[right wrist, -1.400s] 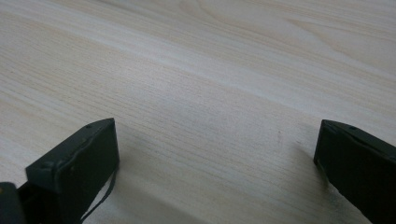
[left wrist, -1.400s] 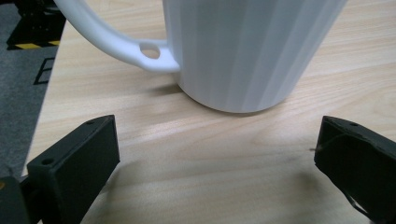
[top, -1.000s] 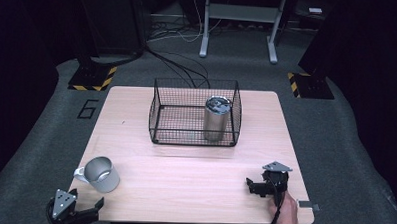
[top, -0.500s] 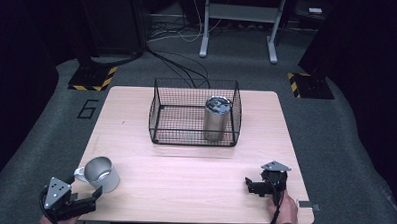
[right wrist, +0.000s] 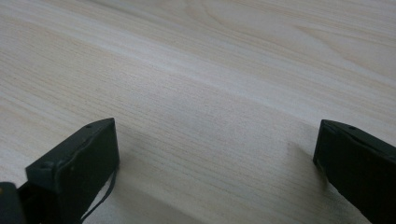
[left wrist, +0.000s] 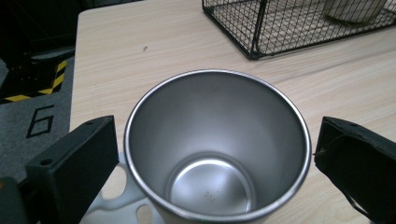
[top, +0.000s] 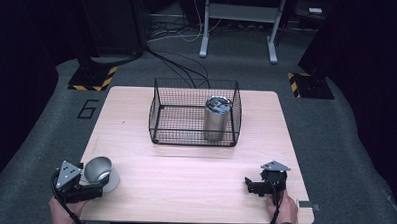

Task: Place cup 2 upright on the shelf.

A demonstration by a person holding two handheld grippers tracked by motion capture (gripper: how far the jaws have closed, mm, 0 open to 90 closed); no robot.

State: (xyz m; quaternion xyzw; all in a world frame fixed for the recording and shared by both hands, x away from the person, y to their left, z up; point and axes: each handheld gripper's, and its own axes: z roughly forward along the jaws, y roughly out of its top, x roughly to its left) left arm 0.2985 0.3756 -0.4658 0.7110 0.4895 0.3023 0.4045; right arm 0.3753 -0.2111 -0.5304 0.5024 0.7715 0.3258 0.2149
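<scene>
Left hand-held gripper (left wrist: 215,154): jaws spread wide either side of the upright shiny steel mug (left wrist: 215,149), not touching it, at the desk's (top: 194,167) near-left corner.
Right hand-held gripper (right wrist: 215,158): wide open, empty, over bare wood near the near-right edge.
Far: black wire basket (top: 195,112) holding a steel tumbler (top: 217,117); open desk between.

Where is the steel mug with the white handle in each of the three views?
High view: the steel mug stands at the table's near left corner, beside the left gripper.
Left gripper view: mug centre, between the open fingers.
Right gripper view: not in it.
Shared landmark: wire basket.
</scene>
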